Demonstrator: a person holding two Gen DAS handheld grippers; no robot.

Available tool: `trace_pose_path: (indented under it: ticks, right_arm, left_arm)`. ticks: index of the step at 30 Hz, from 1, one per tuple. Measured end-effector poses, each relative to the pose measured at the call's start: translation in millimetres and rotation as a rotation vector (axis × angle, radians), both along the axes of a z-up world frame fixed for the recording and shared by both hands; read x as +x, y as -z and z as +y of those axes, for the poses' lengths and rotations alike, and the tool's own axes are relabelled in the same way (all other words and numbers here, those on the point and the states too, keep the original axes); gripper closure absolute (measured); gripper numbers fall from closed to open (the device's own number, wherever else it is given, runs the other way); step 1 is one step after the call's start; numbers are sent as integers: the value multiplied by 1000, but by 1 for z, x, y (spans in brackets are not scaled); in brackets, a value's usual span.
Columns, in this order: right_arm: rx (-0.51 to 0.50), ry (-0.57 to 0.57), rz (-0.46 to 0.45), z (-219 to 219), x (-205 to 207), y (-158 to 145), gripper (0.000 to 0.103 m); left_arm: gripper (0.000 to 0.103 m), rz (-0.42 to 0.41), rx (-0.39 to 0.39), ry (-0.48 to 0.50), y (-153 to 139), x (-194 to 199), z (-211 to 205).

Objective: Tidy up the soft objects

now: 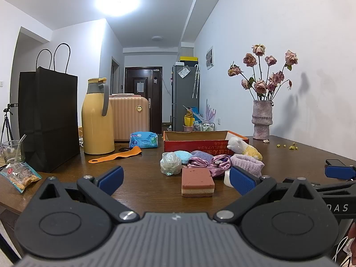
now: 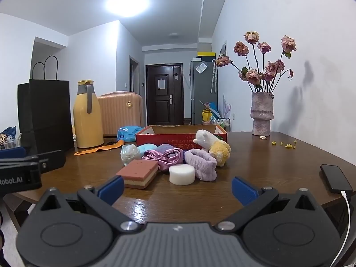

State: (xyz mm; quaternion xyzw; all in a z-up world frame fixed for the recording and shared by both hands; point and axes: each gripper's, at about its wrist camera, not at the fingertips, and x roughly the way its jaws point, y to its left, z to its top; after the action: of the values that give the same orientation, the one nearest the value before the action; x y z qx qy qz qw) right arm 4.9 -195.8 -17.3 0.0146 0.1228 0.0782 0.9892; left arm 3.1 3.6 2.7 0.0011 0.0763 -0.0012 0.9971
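Observation:
A pile of soft things lies on the brown table in front of a red cardboard box [image 1: 193, 143] [image 2: 178, 136]. Nearest is a layered pink sponge [image 1: 197, 182] [image 2: 139, 173]. Beside it are a white round sponge [image 2: 182, 174], a lilac fluffy headband [image 1: 248, 164] [image 2: 201, 163], a purple satin scrunchie [image 1: 213, 163] [image 2: 163, 156], a white-and-yellow plush toy [image 1: 243, 148] [image 2: 213, 145], a light blue puff [image 1: 183, 155] and a clear mesh ball [image 1: 170, 163] [image 2: 129, 153]. My left gripper [image 1: 175, 179] is open and empty just short of the pink sponge. My right gripper [image 2: 178, 188] is open and empty before the white sponge.
A black paper bag [image 1: 49, 120], a yellow thermos jug [image 1: 96, 120], an orange strap [image 1: 115, 155] and a blue tissue pack [image 1: 143, 140] stand at the left. A vase of dried roses [image 2: 261, 115] stands at the back right. A phone [image 2: 336, 178] lies at the right edge.

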Motion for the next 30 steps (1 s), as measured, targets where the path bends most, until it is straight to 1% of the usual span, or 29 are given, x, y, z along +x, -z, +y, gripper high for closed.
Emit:
trace_pose_path:
  ticks: [16, 22, 30]
  right_arm:
    - [0, -1, 4, 1, 6, 3, 0]
    - [0, 0, -1, 1, -4, 3, 0]
    - [0, 0, -1, 1, 1, 3, 0]
  left_arm:
    - [0, 1, 2, 1, 0, -1, 0]
    - [0, 1, 2, 0, 0, -1, 0]
    - [0, 1, 2, 0, 0, -1, 0]
